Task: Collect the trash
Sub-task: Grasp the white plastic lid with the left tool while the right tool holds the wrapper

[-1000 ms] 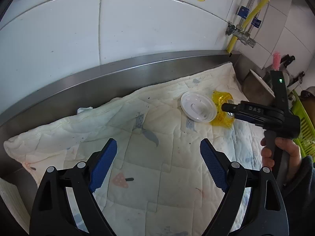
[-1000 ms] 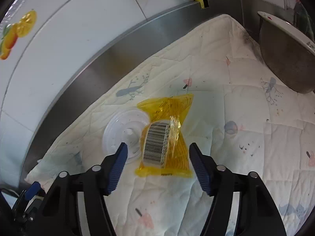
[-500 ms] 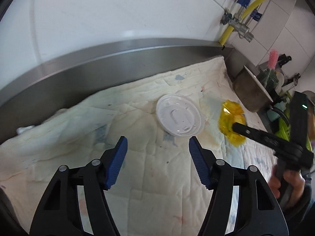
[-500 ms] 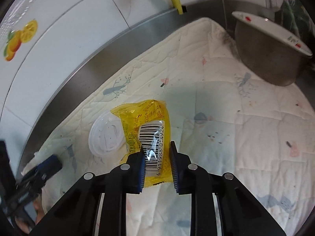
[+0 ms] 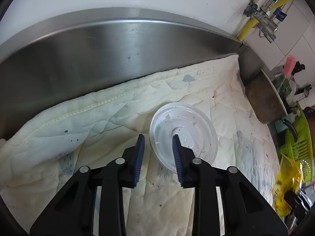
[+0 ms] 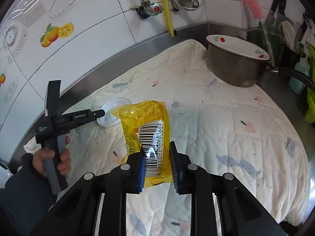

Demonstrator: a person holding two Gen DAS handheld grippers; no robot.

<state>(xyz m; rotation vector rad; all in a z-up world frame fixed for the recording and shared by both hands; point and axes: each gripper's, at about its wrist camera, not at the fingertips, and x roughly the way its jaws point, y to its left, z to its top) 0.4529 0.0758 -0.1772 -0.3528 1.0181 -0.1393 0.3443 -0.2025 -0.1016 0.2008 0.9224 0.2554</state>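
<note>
A white plastic cup lid [image 5: 184,133] lies on the quilted white cloth [image 5: 98,122]. My left gripper [image 5: 158,137] straddles the lid's near-left rim, one finger over the lid and one outside it, jaws narrowed but with a gap, the rim between them. The lid also shows in the right wrist view [image 6: 110,116], at the left gripper's tip. My right gripper [image 6: 156,149] is shut on a yellow wrapper [image 6: 146,122] with a barcode and holds it above the cloth. The wrapper shows at the right edge of the left wrist view [image 5: 287,179].
A metal pot [image 6: 234,66] covered by a plate stands at the cloth's far right corner. A steel backsplash [image 5: 98,49] and tiled wall run behind. A green rack [image 5: 297,149] and utensils crowd the right side.
My left gripper has moved forward to the lid and narrowed around its rim. My right gripper has lifted the yellow wrapper off the cloth and drawn it back to the right.
</note>
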